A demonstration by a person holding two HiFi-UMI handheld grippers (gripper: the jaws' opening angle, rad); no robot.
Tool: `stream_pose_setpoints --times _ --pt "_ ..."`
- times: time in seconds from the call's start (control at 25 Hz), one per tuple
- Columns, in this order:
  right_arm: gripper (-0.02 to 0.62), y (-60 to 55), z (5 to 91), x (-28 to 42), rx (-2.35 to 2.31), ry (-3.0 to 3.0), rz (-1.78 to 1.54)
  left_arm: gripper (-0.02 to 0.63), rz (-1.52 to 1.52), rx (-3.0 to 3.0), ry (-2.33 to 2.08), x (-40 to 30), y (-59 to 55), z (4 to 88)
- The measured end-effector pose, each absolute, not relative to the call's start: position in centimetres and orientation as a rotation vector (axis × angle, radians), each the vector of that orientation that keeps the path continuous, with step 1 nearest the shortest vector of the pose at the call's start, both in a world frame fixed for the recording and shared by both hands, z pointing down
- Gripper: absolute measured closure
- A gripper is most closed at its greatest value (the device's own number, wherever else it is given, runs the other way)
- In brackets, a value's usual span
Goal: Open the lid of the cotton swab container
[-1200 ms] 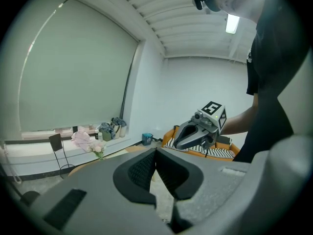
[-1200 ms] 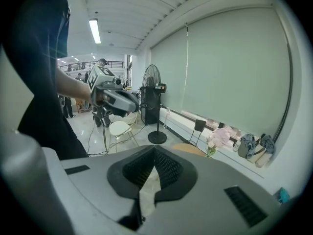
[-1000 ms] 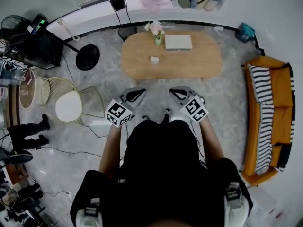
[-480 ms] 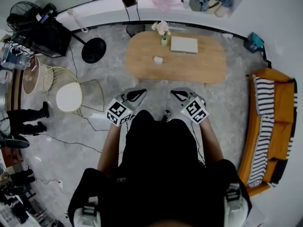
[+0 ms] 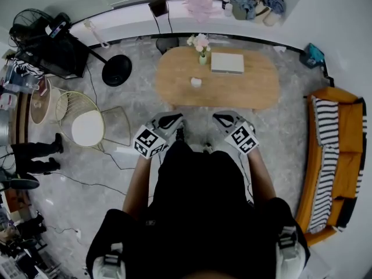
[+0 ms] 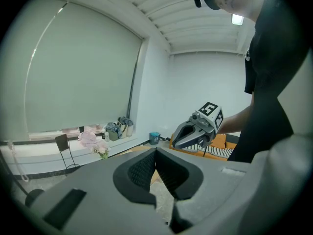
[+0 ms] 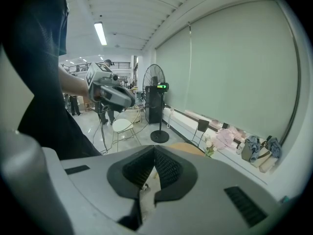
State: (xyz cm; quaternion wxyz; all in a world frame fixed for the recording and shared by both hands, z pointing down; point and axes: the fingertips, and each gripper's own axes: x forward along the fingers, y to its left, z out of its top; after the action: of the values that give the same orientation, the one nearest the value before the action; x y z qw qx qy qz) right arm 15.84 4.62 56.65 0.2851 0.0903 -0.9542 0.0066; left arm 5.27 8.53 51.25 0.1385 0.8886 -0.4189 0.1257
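Holds left gripper (image 5: 174,119) and right gripper (image 5: 221,117), both closed tight and empty, short of wooden table (image 5: 247,90); leaves cotton swab container (image 5: 196,82) untouched on it.

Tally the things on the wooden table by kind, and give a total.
Vase of flowers: 1
Flat pale box: 1
Small white container: 1
Total on the table: 3
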Motion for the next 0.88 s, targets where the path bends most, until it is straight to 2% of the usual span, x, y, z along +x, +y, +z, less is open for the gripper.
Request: stream_pose_setpoints --times 0.88 --pt "0.6 -6.4 58.8 6.0 0.405 -2.443 0.106 0.606 0.36 2.631 -0.976 -5.1 -6.1 53.5"
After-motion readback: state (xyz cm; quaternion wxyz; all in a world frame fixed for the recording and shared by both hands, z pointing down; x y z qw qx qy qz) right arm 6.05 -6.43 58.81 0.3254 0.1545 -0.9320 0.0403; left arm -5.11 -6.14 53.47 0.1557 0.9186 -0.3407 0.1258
